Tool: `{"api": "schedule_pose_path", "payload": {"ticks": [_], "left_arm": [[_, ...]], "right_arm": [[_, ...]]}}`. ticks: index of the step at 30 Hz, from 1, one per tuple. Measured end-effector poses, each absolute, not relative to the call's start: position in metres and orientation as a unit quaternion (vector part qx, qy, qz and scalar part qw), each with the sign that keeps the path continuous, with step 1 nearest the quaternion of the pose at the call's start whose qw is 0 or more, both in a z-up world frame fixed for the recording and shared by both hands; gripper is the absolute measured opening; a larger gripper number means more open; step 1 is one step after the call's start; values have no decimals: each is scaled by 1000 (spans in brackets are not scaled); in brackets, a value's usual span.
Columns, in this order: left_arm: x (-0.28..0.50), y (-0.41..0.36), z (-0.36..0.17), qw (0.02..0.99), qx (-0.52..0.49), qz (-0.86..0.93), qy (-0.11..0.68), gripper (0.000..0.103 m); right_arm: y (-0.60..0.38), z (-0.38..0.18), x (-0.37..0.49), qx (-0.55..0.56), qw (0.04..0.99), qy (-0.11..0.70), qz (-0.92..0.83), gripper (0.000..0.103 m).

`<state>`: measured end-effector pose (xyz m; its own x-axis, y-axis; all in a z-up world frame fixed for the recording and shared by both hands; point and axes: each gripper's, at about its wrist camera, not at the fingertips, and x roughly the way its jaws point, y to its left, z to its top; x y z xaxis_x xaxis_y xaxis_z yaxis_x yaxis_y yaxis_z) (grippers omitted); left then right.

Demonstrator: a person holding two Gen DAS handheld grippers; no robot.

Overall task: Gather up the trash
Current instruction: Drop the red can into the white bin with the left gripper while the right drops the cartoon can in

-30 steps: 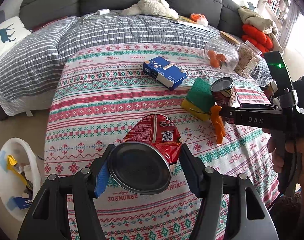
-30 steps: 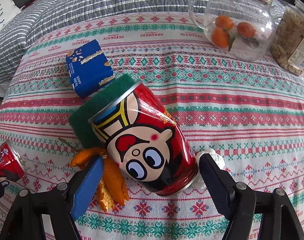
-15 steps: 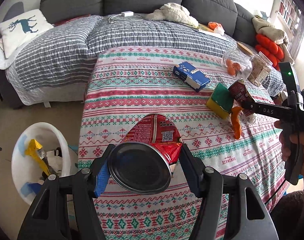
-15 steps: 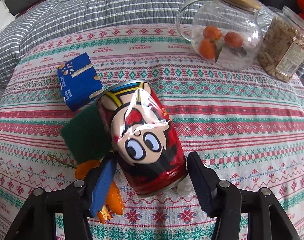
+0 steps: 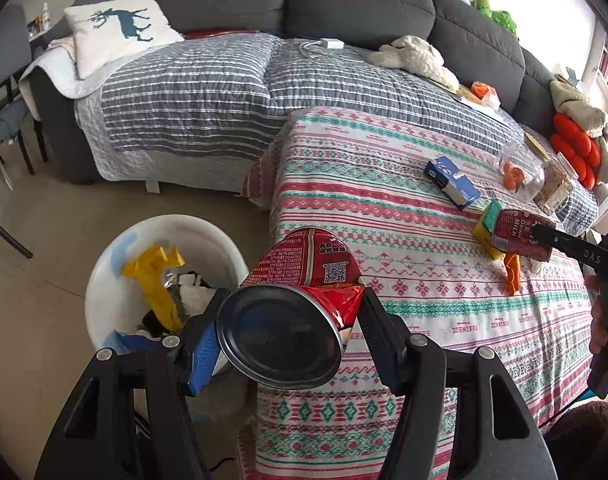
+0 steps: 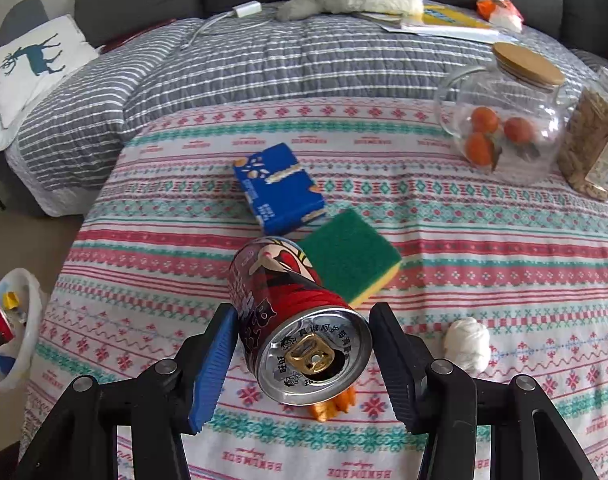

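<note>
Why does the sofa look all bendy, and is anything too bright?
Left wrist view: the fisheye lens curves the sofa and darkens the corners; the window side at right is washed out. Right wrist view: sharp and evenly lit, with glare on the glass jar and the can top.

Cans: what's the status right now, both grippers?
Left gripper shut on crushed can, near bin. Right gripper shut on milk can, above table. Peel, tissue remain. Nothing blocking.

orange peel [image 6: 331,405] mostly hidden behind can [image 6: 300,328]
</note>
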<state>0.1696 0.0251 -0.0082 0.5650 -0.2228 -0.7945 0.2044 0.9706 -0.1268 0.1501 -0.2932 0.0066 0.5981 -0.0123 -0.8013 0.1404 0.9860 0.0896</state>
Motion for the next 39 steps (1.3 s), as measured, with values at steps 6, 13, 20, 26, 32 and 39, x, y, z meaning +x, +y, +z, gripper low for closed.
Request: {"api": "schedule_pose_path", "payload": {"ticks": [6,13,20,26,32,39], "left_arm": [[171,66,-14,887,-21,-79,455,66],[182,109,-27,882,-39,-40,469,66],[193,134,-41,870,-59,-15,490,80],[188,144,-43,862,-45,29,505,95],[172,157,-46,862,3,56,504,101],[159,184,-49,858,-6,70,509,101]], "right_arm": [[-252,7,154,53,893,447,-7,58],[-217,1,160,37,891,452,14,58],[-195,1,163,37,891,451,28,58],[-171,1,168,29,889,455,40,58],[-132,-4,174,18,880,468,72,58],[-80,-6,194,25,880,464,97,58]]}}
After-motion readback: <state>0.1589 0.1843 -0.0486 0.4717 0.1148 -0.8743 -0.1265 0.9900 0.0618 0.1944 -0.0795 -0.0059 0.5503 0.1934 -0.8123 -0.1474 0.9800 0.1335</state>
